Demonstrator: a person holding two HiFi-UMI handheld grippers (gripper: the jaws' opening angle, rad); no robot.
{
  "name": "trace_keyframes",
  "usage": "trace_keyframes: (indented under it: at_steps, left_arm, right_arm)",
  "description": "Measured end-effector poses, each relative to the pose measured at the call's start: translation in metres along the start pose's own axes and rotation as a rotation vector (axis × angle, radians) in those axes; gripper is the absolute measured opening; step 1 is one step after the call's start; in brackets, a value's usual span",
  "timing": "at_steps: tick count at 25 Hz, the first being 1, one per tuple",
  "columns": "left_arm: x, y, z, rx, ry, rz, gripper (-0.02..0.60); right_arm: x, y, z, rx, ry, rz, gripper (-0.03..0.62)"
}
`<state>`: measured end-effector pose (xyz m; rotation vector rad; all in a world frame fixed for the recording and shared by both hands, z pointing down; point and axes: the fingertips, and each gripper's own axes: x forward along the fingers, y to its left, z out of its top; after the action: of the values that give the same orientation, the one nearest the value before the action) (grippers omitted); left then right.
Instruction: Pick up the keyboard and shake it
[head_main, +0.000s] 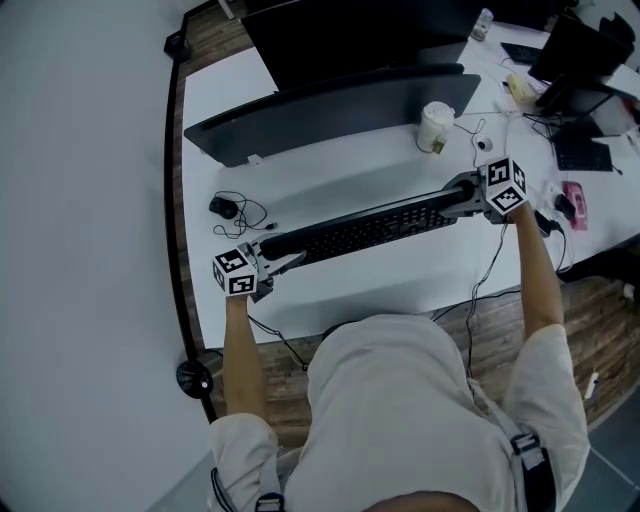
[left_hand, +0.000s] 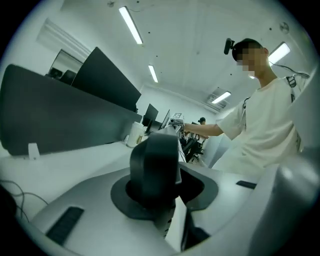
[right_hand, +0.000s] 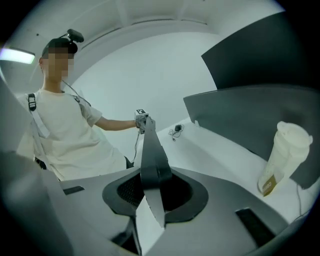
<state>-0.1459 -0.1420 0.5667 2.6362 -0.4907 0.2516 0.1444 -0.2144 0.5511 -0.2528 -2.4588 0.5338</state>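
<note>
A long black keyboard (head_main: 365, 228) stretches across the white desk (head_main: 400, 285) in front of the person. My left gripper (head_main: 268, 256) is shut on its left end, and my right gripper (head_main: 462, 197) is shut on its right end. In the left gripper view the keyboard's end (left_hand: 155, 165) fills the gap between the jaws of the left gripper (left_hand: 160, 197). The right gripper view shows the keyboard (right_hand: 152, 150) edge-on, running away from the right gripper (right_hand: 155, 197) toward the other hand. I cannot tell whether the keyboard is off the desk.
A wide dark curved monitor (head_main: 330, 110) stands behind the keyboard. A white paper cup (head_main: 435, 127) sits near its right end. A small black device with a cable (head_main: 225, 208) lies at the left. Cables, a pink item (head_main: 575, 205) and other gear crowd the right.
</note>
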Motion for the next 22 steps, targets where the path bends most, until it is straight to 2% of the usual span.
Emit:
trace_keyframes:
  at_steps: [4,8,11,15,18,22]
  left_arm:
    - [-0.001,-0.009,0.021,0.125,0.029,0.005,0.118]
    - [0.005,-0.011,0.022,0.290,0.167,0.050,0.110]
    - [0.008,-0.001,0.014,0.434,0.284,0.151,0.106]
    - [0.001,0.019,0.028,0.539,0.262,0.307,0.124]
    - [-0.001,0.028,0.041,0.582,0.248,0.371,0.130]
    - [-0.006,0.041,0.026,0.676,0.330,0.475,0.114]
  right_arm:
    - [-0.015,0.002,0.014,-0.110,0.136,-0.039,0.117]
    - [-0.030,-0.003,0.024,-0.234,0.293,-0.103,0.117]
    - [-0.042,-0.012,0.038,-0.344,0.335,-0.200,0.118]
    - [-0.045,-0.012,0.062,-0.497,0.403,-0.329,0.118]
    - [-0.052,-0.015,0.080,-0.616,0.465,-0.432,0.115]
    - [-0.067,-0.013,0.110,-0.748,0.503,-0.542,0.117]
